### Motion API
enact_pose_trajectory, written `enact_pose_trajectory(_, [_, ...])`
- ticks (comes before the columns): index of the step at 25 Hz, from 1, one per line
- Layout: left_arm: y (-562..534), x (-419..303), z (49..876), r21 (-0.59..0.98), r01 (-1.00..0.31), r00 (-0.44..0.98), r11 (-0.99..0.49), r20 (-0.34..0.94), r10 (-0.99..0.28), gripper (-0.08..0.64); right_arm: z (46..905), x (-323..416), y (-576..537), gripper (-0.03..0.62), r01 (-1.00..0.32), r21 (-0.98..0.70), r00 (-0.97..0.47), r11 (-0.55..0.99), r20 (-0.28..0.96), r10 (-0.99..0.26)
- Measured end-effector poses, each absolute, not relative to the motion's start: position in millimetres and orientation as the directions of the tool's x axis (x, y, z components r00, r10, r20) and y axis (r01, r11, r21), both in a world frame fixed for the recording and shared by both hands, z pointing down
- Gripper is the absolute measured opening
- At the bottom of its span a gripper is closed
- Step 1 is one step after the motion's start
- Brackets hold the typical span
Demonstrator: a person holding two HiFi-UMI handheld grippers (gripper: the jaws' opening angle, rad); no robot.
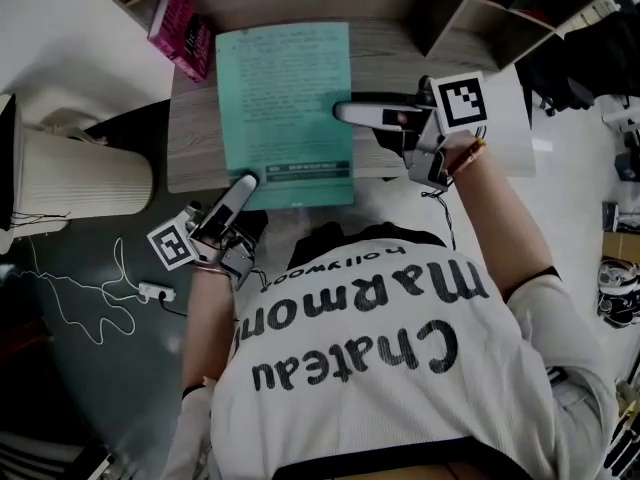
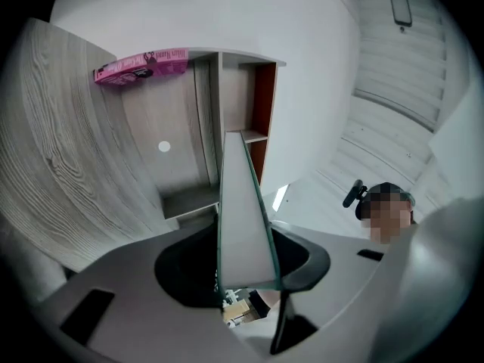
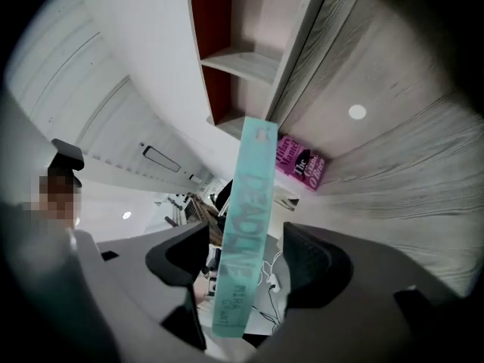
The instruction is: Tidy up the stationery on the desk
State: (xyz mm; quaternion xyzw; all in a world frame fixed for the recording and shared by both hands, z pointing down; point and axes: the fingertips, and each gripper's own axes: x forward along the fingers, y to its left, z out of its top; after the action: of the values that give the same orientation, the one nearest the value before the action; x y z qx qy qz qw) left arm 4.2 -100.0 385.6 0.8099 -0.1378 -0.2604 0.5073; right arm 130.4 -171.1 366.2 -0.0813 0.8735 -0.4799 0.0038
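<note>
**Two tongs, one green paper**

The green paper (image 1: 285,98) is over the desk (image 1: 190,138), just beside the pink book (image 1: 180,33). I cannot tell if it rests on the desk or is lifted a bit. The left tongs (image 1: 243,181) pinch the paper's corner on the book's side, the one far from the book and near the person. The right tongs (image 1: 345,113) are at the paper's edge away from the book. They are wide open. The paper's edge sits between the two pads, but the pads do not touch it.

I think the job now is to carry the paper with both tongs. To do it well, the right tongs should shut softly on the edge first. A hard squeeze may crease the paper. Then both tongs should move together, at the same speed. If one pulls away from the other, the paper could rip or slip out. Keep the paper clear of the pink book, so the book does not get pushed.
</note>
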Motion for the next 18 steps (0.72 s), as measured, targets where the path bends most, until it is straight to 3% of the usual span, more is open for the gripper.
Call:
enact_pose_trajectory(2, [-100, 2, 385, 0.891, 0.033, 0.818, -0.452, -0.284, -0.500, 0.173, 365, 120, -169, 0.297, -0.126, -0.833, -0.991, 0.539, 0.080, -0.108])
enact_pose_trajectory(4, [-98, -1, 385, 0.889, 0.023, 0.809, -0.457, -0.286, -0.514, 0.173, 367, 115, -170, 0.216, -0.138, -0.821, -0.990, 0.554, 0.103, -0.095])
enact_pose_trajectory(10, [-86, -32, 390, 0.875, -0.044, 0.795, -0.483, -0.262, -0.547, 0.175, 368, 80, -165, 0.198, -0.125, -0.836, -0.992, 0.535, 0.102, -0.072])
enact_pose_trajectory(18, [-91, -50, 428, 0.878, -0.265, 0.795, -0.398, -0.035, -0.605, 0.219, 372, 52, -171, 0.181, -0.183, -0.822, -0.983, 0.539, 0.148, -0.108])
